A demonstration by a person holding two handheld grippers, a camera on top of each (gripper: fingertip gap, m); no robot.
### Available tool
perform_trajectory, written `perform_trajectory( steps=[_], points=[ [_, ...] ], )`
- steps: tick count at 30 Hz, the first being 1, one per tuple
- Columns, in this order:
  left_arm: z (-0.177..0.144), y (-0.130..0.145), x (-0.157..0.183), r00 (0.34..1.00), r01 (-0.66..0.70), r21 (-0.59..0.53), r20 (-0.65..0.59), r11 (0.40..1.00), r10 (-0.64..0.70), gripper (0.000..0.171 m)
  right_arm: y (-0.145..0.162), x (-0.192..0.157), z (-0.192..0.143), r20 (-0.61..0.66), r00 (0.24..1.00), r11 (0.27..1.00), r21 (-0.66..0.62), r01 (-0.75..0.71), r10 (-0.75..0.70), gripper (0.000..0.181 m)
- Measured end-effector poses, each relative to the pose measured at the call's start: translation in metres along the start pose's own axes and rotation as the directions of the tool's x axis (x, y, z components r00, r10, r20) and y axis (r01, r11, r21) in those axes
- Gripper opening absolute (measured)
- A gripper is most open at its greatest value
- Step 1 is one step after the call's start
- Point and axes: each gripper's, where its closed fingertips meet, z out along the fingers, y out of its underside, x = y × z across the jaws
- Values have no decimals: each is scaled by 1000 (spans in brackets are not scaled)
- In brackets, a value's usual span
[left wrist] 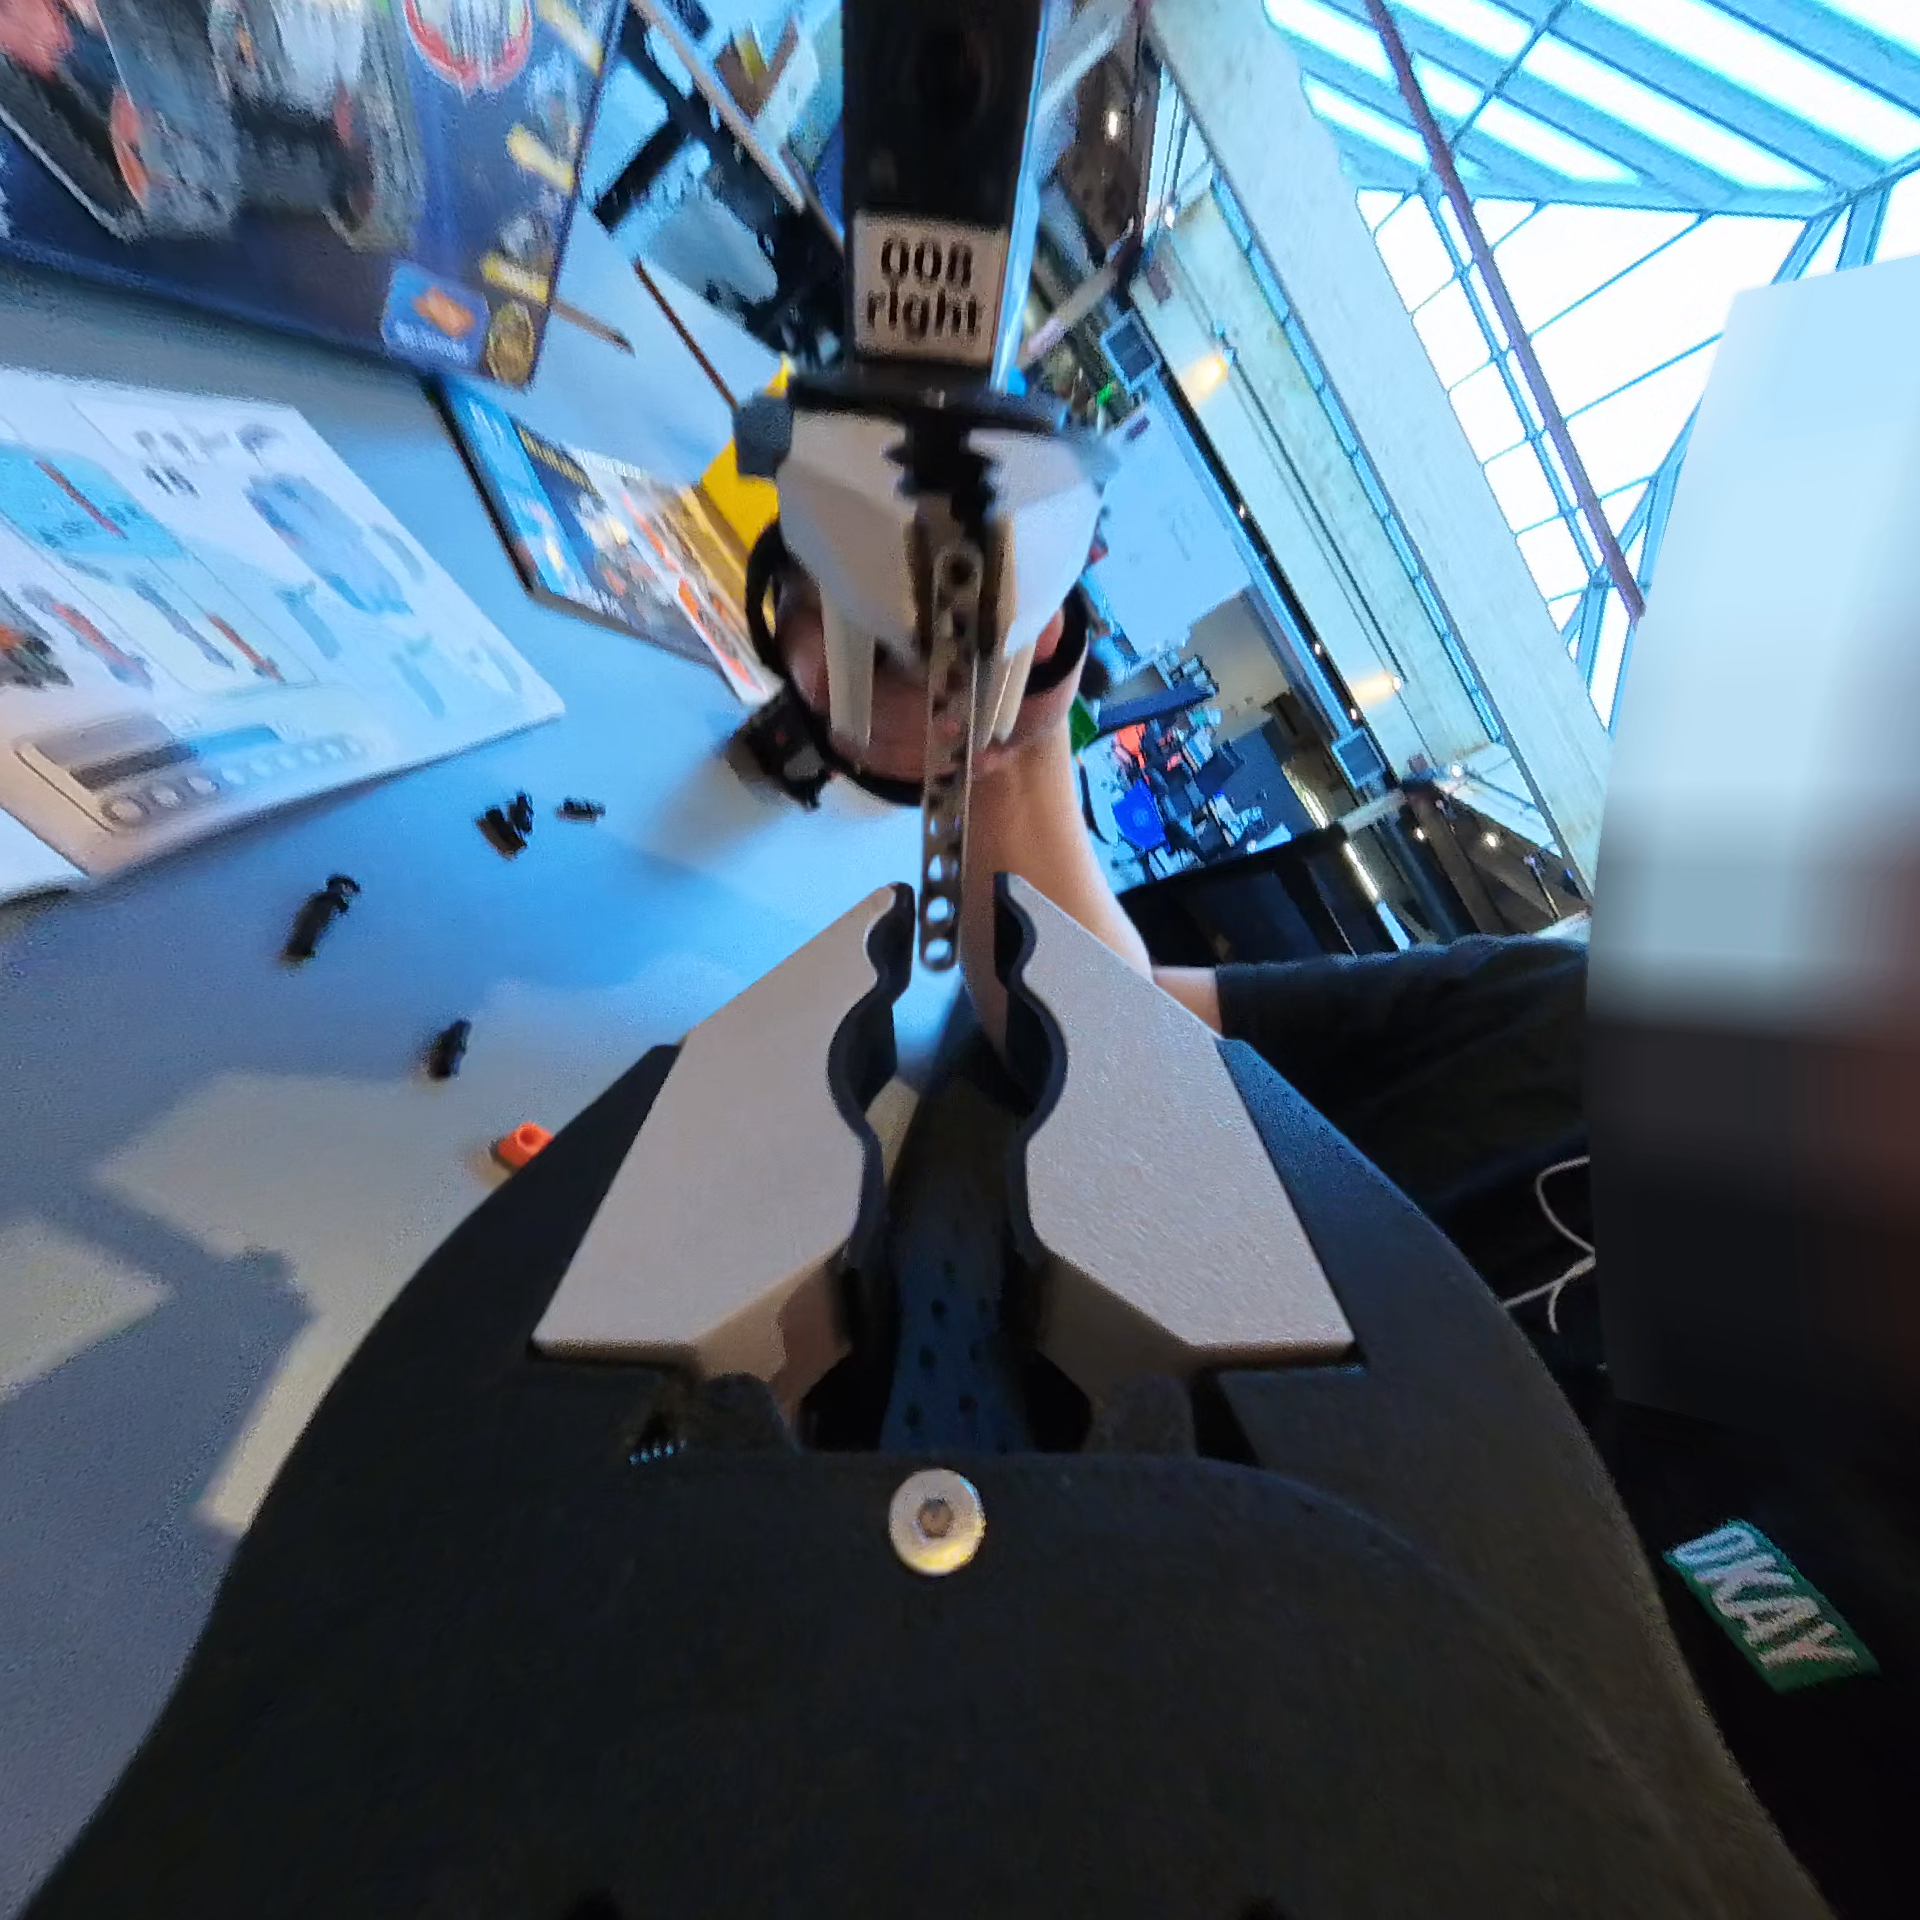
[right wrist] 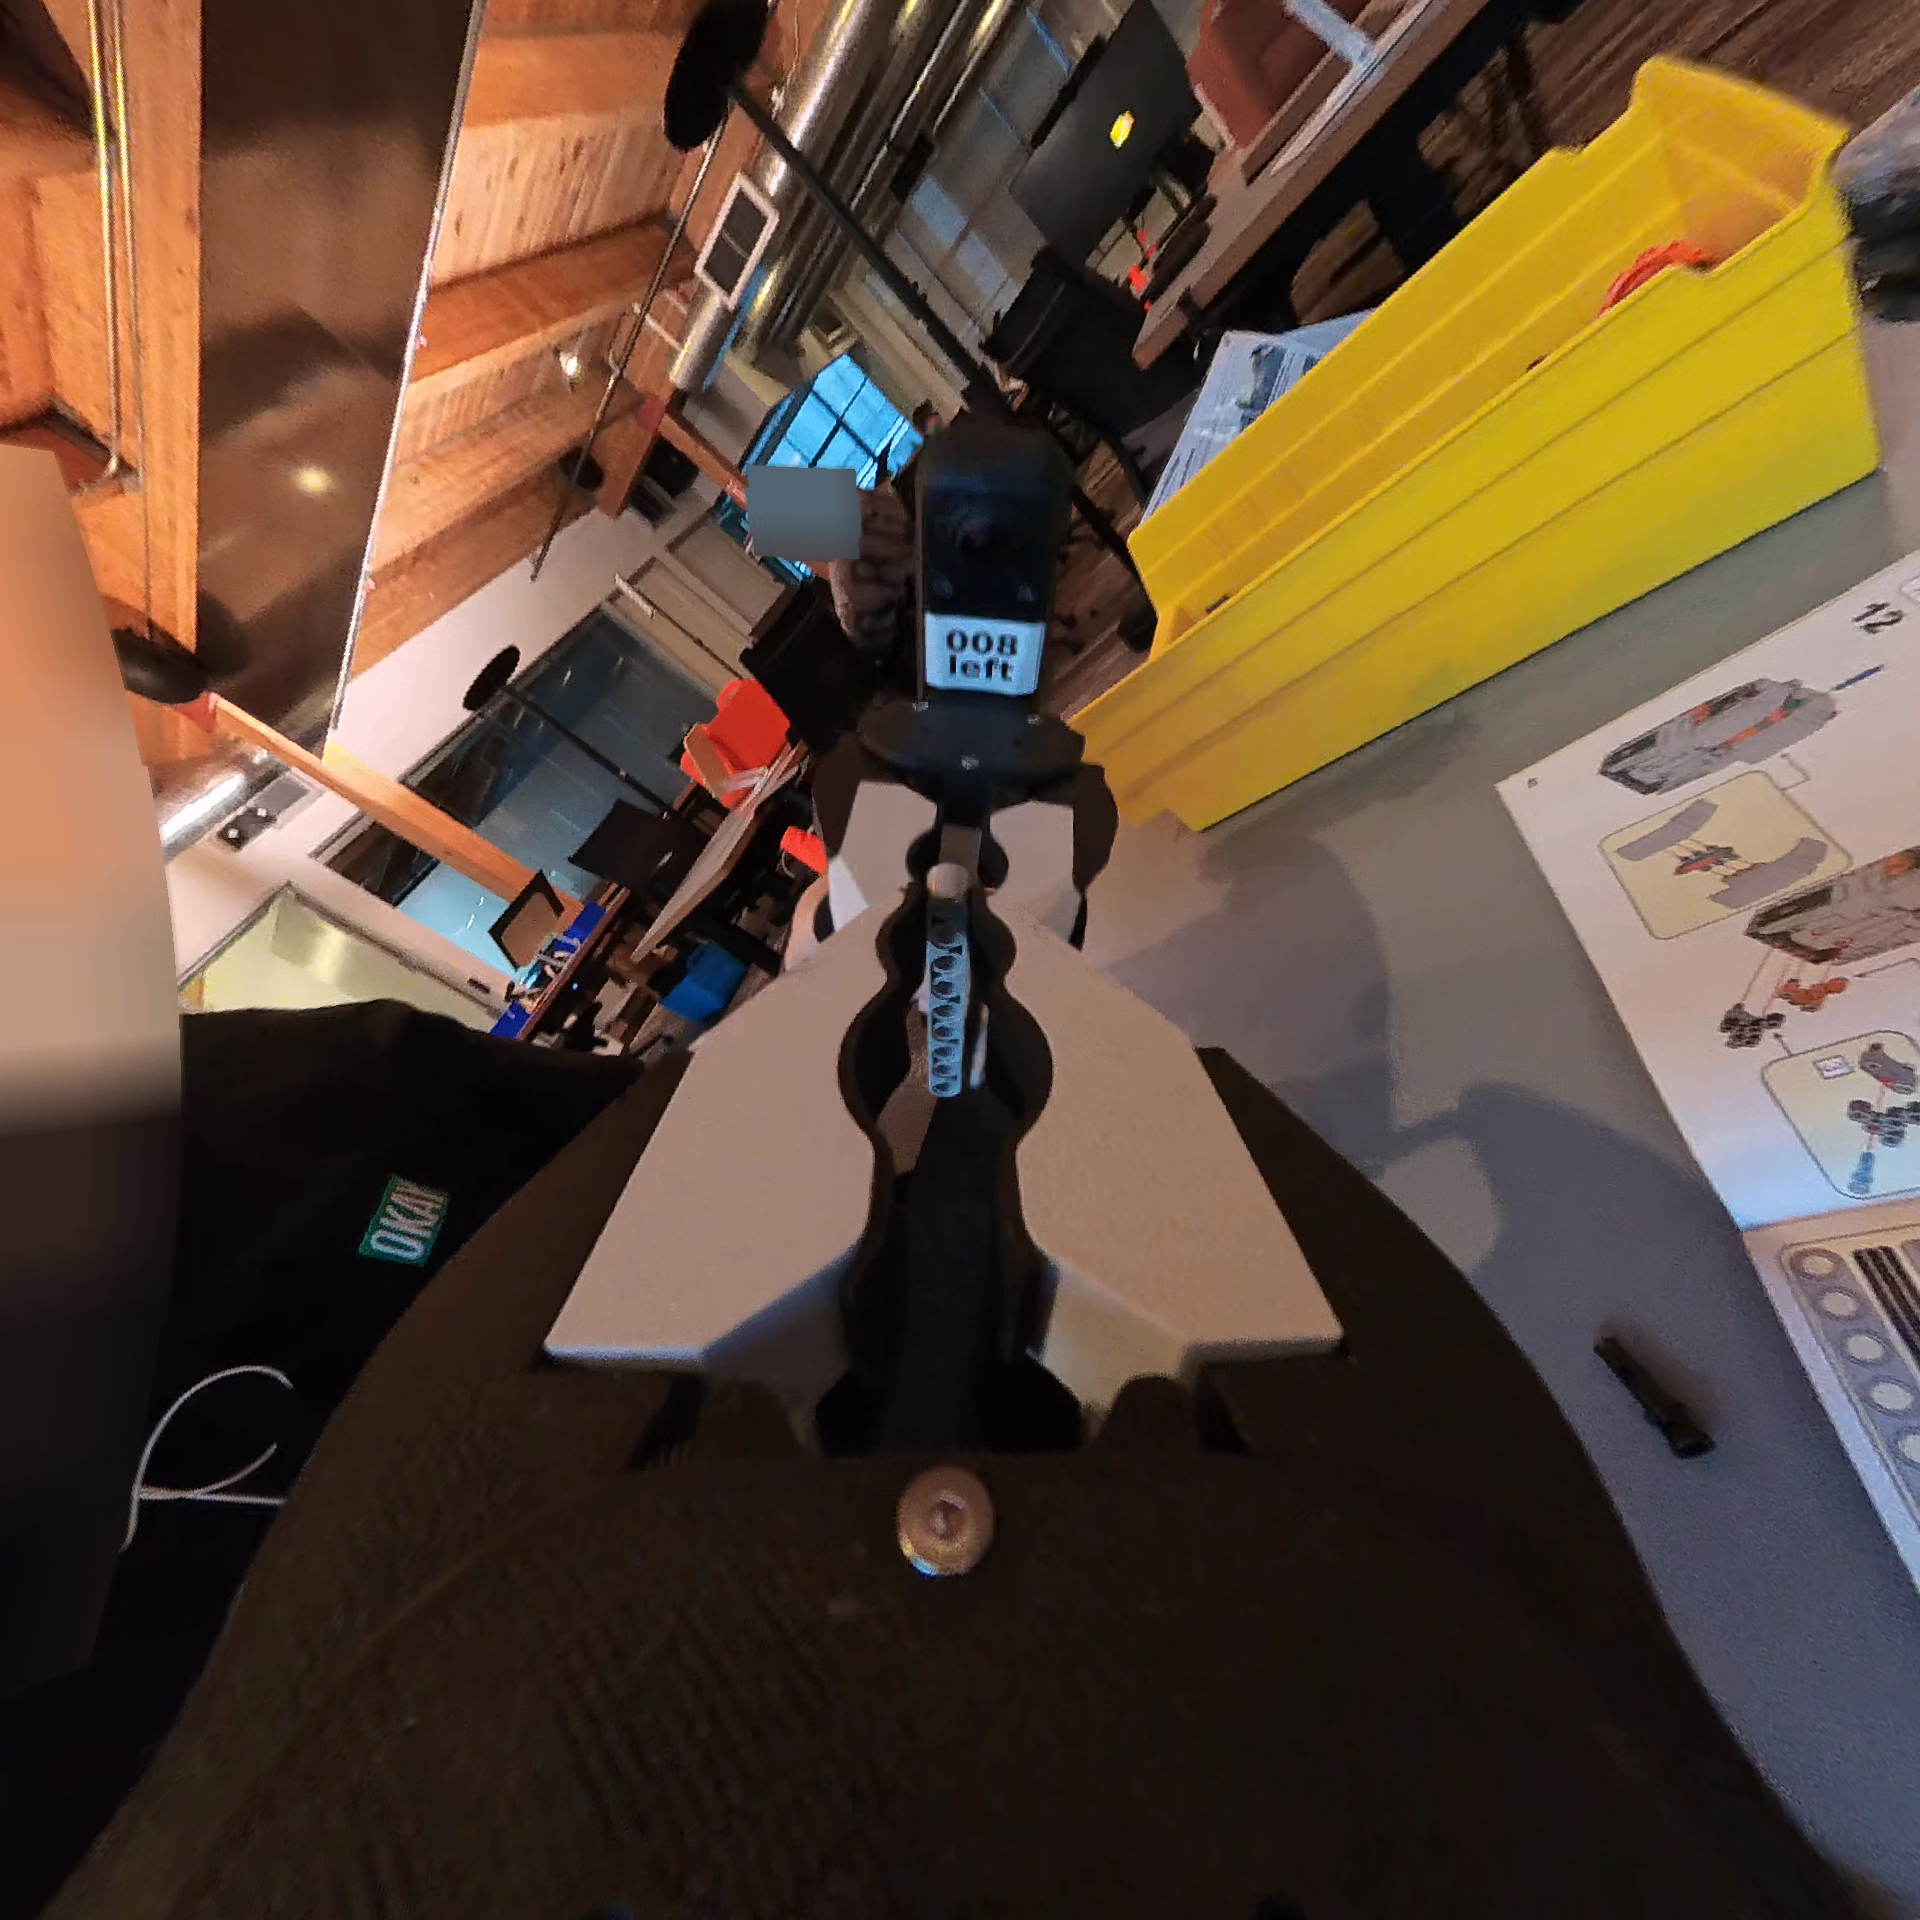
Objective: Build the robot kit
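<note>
My right gripper (right wrist: 945,920) is shut on a grey perforated beam (right wrist: 948,1023), which runs lengthwise between its fingers and sticks out past the tips. In the left wrist view the right gripper (left wrist: 935,717) faces me, and the beam (left wrist: 943,831) reaches down from it. The beam's free end lies in the narrow gap between the tips of my left gripper (left wrist: 954,914), whose jaws stand slightly apart and do not visibly press on it. In the right wrist view the left gripper (right wrist: 956,883) is opposite, fingers spread, with a pale round pin end (right wrist: 948,881) at the beam's far end.
Black pins (left wrist: 509,821) and an orange piece (left wrist: 523,1143) lie on the grey table (left wrist: 623,935). An open instruction booklet (left wrist: 260,623) and a toy box (left wrist: 312,156) sit behind. A yellow bin (right wrist: 1507,468), the booklet (right wrist: 1714,883) and a black pin (right wrist: 1652,1408) are to the right. A person's forearm (left wrist: 1039,852) is close. The left gripper's tips are roughly 5 cm from the right gripper's.
</note>
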Motion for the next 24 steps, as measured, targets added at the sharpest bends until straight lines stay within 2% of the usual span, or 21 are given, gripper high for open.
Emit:
perform_trajectory(
  steps=[4, 16, 24],
  points=[
    [4, 6, -1, 1000, -4, -2, -21, 1000, 4, 5, -1, 0, -6, 14, 1000, 1000, 3, -10, 10, 4],
    [1, 12, -5, 1000, -28, -49, -4, 998, 27, 11, 7, 6, -1, 4, 1000, 999, -35, -20, 20, 4],
    [-4, 17, -10, 999, -40, -64, 16, 997, 41, 4, 7, 7, -2, 0, 1000, 999, -38, -16, 16, 5]
  ],
)
